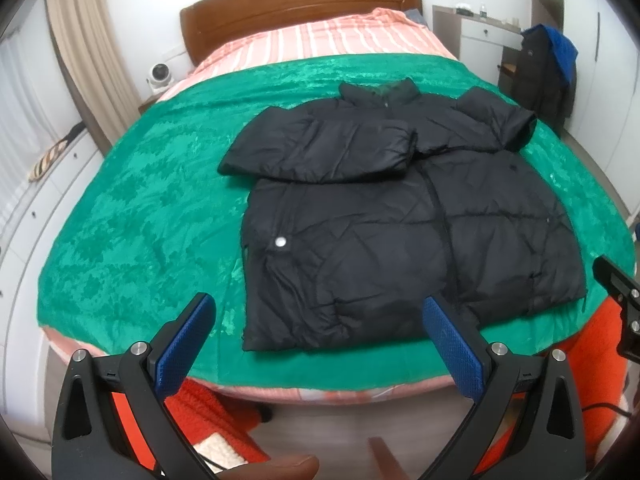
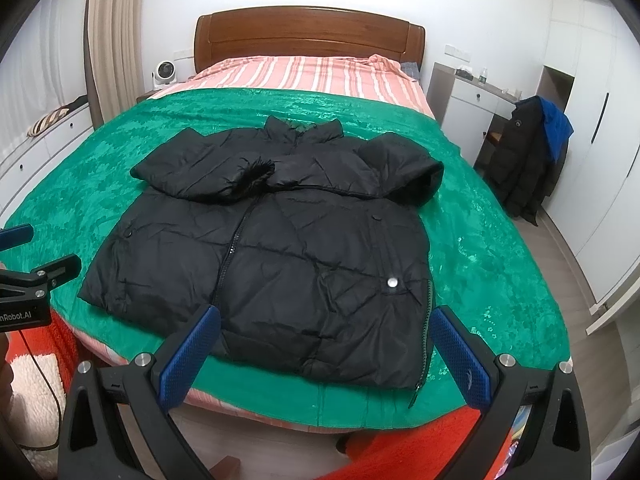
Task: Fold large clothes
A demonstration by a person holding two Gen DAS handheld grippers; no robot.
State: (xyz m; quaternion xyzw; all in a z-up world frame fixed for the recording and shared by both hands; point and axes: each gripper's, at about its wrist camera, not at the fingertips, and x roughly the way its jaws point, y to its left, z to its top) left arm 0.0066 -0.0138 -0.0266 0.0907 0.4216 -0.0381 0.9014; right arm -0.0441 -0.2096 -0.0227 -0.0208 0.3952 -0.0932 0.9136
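A large black puffer jacket (image 1: 384, 216) lies flat on the green blanket (image 1: 140, 220), collar towards the headboard, both sleeves folded across its chest. It also shows in the right wrist view (image 2: 280, 256). My left gripper (image 1: 316, 316) is open and empty, held just off the foot of the bed below the jacket's hem. My right gripper (image 2: 326, 324) is open and empty, also in front of the hem. The left gripper shows at the left edge of the right wrist view (image 2: 36, 276); the right gripper's body shows at the right edge of the left wrist view (image 1: 620, 300).
The bed has a wooden headboard (image 2: 308, 36) and pink striped sheet (image 2: 288, 76). An orange rug (image 2: 420, 444) lies at the bed's foot. A chair with dark coats (image 2: 532, 152) stands right, by a white desk (image 2: 472, 108). White drawers (image 2: 40, 152) line the left.
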